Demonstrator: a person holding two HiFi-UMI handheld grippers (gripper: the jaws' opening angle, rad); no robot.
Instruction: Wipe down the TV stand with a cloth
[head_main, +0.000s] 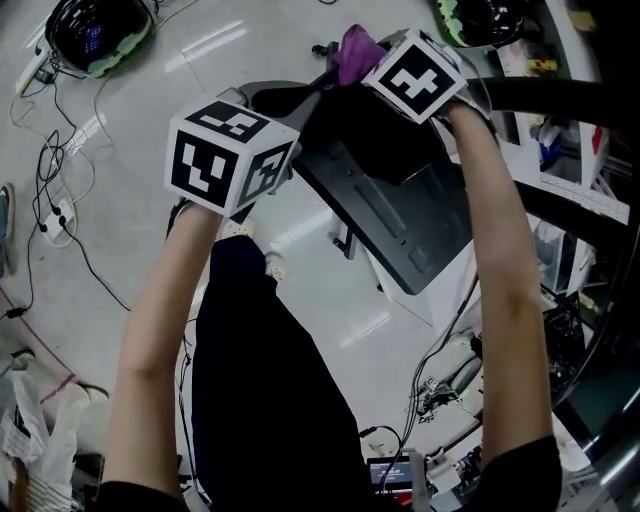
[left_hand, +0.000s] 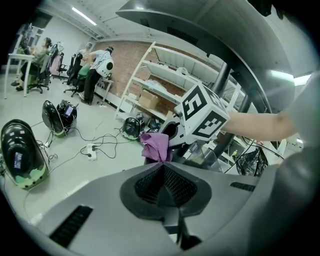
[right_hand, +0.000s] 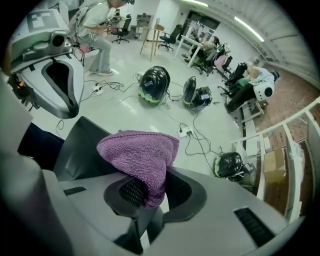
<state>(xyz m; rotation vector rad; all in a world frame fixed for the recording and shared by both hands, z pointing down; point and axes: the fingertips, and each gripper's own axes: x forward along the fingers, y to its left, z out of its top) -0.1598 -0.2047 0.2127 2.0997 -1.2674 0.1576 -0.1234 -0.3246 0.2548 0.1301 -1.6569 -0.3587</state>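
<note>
right gripper (right_hand: 150, 194) pinching purple cloth (right_hand: 141, 154), left gripper (left_hand: 165, 186) closed, TV stand (head_main: 405, 225) below

No words, brand names or numbers can be read anywhere. The only signs are black-and-white square code patterns on the cube (head_main: 232, 152) of the left claw (left_hand: 163, 169) and the cube (head_main: 415, 75) of the right claw (right_hand: 150, 197). A blue lit panel (head_main: 92, 38) on a dark shell on the floor is too small to read.
</note>
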